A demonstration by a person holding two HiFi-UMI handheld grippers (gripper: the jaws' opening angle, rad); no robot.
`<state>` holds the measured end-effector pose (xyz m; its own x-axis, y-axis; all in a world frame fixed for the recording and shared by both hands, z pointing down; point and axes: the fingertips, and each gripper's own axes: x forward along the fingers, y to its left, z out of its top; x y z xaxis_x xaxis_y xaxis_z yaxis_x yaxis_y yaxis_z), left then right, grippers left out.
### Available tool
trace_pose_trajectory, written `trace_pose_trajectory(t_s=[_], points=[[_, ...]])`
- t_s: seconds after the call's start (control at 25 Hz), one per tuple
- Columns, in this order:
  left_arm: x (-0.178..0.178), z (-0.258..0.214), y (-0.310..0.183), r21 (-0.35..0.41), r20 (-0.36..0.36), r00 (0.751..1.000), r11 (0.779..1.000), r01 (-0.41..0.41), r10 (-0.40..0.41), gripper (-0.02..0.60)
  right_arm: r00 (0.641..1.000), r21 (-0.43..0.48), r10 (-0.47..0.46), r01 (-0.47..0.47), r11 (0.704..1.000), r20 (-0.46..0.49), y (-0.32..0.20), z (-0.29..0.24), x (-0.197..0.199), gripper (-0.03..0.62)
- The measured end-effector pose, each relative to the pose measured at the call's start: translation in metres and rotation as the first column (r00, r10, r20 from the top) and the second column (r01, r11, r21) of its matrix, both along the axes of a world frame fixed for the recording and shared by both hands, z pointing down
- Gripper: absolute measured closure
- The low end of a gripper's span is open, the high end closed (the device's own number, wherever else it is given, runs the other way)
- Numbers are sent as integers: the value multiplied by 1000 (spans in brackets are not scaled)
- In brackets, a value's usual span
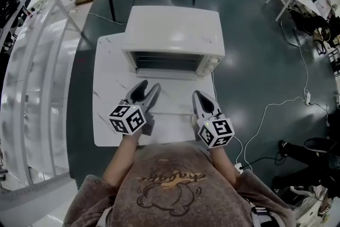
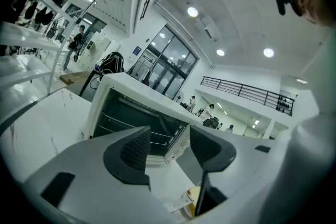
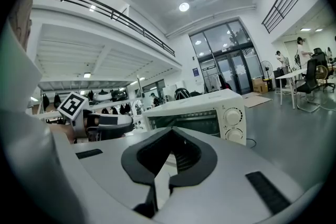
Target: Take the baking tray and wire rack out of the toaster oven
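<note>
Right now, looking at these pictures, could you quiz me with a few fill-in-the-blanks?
The oven stands on a table coloured ____.
On the left gripper the jaws are ____, with nothing between them.
On the right gripper the jaws are ____.
Missing words: white; open; shut.

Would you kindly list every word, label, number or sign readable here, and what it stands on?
No text reads clearly.
Cursive print on the brown sweatshirt: too warped to read.
Dial markings on the white toaster oven: too small.
A blue sign beside the glass doors: too small.
</note>
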<state>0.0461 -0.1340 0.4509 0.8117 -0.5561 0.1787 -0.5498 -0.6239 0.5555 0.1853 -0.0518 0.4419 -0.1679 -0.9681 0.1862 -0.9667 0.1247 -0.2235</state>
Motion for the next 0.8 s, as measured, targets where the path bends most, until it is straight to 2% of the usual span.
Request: trace_pose_trajectory(t_s=[0.2, 0.56, 0.8], points=[[14, 26, -23, -174, -149, 988, 985, 15, -42, 385, 1000, -7, 11, -11, 1000, 2, -1, 2, 1, 602], [54, 62, -67, -324, -229, 967, 945, 31, -110, 405, 999, -24, 36, -36, 999, -2, -2, 3, 8, 602], [62, 85, -97, -428, -288, 930, 899, 87, -227, 414, 998, -45, 58, -58, 997, 1, -3, 7, 16, 602]])
